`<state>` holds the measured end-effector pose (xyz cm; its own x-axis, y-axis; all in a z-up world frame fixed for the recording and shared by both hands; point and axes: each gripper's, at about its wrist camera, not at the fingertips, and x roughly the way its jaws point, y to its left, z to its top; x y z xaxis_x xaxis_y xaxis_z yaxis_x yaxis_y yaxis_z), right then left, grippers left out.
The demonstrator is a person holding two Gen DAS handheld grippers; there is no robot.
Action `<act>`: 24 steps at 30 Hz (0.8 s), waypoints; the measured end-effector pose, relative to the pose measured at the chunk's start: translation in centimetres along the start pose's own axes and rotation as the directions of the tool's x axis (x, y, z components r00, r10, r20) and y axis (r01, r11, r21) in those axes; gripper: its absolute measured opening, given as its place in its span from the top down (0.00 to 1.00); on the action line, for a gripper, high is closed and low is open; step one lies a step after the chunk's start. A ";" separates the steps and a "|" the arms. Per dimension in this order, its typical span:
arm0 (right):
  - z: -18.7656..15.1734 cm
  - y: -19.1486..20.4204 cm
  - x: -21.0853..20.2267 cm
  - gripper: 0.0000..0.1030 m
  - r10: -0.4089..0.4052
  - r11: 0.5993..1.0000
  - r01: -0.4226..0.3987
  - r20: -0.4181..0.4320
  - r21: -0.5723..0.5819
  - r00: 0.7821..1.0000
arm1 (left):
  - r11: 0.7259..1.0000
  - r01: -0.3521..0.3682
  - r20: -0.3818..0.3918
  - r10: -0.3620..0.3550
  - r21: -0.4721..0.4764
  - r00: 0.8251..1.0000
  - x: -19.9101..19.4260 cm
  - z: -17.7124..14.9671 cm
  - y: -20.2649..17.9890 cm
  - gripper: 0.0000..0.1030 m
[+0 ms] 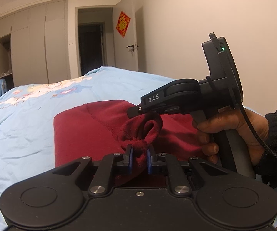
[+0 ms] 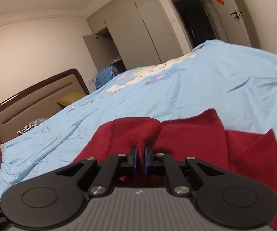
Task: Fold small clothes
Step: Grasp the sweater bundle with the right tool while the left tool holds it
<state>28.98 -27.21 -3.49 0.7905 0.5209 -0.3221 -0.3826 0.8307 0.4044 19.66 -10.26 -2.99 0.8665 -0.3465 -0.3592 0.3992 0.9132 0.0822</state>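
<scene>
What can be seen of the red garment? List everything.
The red garment is dark red, knit-looking cloth with a stitched seam, lying partly folded on the light blue bedcover. The left gripper pinches a bunched fold of it; the right gripper clamps another raised fold. A corner sticks out at the right.

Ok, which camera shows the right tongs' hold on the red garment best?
The right wrist view: the right tongs sit centred, shut on a raised fold of the red garment. The left wrist view shows them side-on, tips partly buried in cloth.

Bedspread [image 2: 225, 88] beyond open; headboard [image 2: 32, 104] far left
</scene>
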 end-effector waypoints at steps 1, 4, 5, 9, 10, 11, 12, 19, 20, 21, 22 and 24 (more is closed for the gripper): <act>0.1 -0.2 -0.4 0.91 -0.007 1.000 0.007 0.010 0.000 1.000 | 1.000 0.007 0.004 -0.007 0.007 1.000 0.1 0.1 -0.3 0.86; 0.2 -1.1 -1.6 0.92 -0.034 0.999 0.034 0.033 0.007 0.999 | 0.999 0.032 0.014 -0.032 0.027 0.999 0.5 0.5 -1.1 0.87; 0.3 -1.4 -1.9 0.92 -0.043 0.999 0.042 0.040 0.014 0.998 | 0.999 0.042 0.016 -0.042 0.034 0.999 0.7 0.6 -1.4 0.87; 0.7 -2.8 -3.1 0.92 -0.078 0.996 0.076 0.062 0.036 0.995 | 0.996 0.075 0.022 -0.076 0.056 0.997 1.3 1.1 -2.6 0.87; 0.7 -3.1 -3.5 0.92 -0.087 0.996 0.084 0.067 0.040 0.994 | 0.995 0.084 0.024 -0.086 0.061 0.996 1.5 1.3 -2.9 0.87; 0.7 -3.3 -3.8 0.92 -0.095 0.995 0.092 0.072 0.043 0.993 | 0.993 0.093 0.028 -0.095 0.066 0.995 1.7 1.4 -3.1 0.87; 0.8 -3.5 -4.1 0.92 -0.104 0.994 0.100 0.078 0.045 0.992 | 0.992 0.101 0.031 -0.103 0.070 0.994 1.8 1.6 -3.4 0.87; 1.4 -4.8 -6.2 0.92 -0.151 0.988 0.146 0.122 0.051 0.981 | 0.984 0.150 0.043 -0.154 0.095 0.987 2.8 2.3 -5.1 0.87; 1.5 -4.9 -6.5 0.92 -0.157 0.987 0.151 0.125 0.052 0.980 | 0.983 0.156 0.041 -0.160 0.098 0.986 3.0 2.3 -5.3 0.87; 1.4 -5.1 -6.7 0.92 -0.163 0.986 0.157 0.128 0.055 0.978 | 0.982 0.161 0.038 -0.165 0.099 0.986 3.1 2.3 -5.4 0.87; 1.4 -5.3 -6.9 0.92 -0.170 0.985 0.163 0.130 0.057 0.977 | 0.981 0.166 0.035 -0.170 0.100 0.985 3.3 2.3 -5.7 0.87; 1.1 -5.5 -7.2 0.92 -0.184 0.982 0.177 0.131 0.058 0.974 | 0.979 0.175 0.032 -0.179 0.102 0.983 3.6 2.4 -6.1 0.87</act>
<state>25.90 -35.75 -2.45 0.9030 0.3293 -0.2760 -0.2079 0.8970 0.3900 21.02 -17.61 -2.58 0.7903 -0.5109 -0.3383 0.5730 0.8118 0.1124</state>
